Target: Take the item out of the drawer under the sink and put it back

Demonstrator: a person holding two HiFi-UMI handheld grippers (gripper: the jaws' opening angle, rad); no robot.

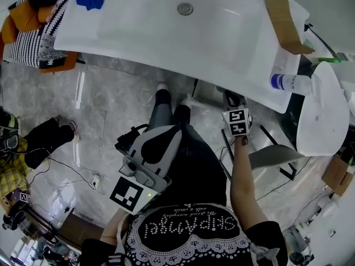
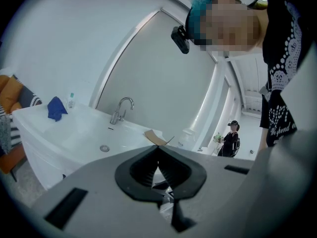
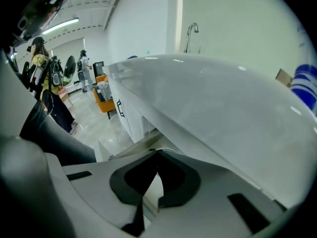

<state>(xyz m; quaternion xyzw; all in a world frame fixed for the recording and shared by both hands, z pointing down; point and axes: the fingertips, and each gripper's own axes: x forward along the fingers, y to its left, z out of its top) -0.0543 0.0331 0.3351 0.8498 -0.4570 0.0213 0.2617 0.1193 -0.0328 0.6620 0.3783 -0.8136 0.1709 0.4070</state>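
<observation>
My left tongs (image 2: 158, 148): were clenched, empty, facing the sink (image 2: 89, 133).
My right tongs (image 3: 157, 153): were clenched, empty, under the sink's edge.

Glossy grey marble floor (image 1: 111, 101) fills the head view's centre; an orange chair (image 1: 19, 18) with patterned cushion (image 1: 25, 46) sits at ten o'clock; walls (image 2: 54, 38) are white.
</observation>
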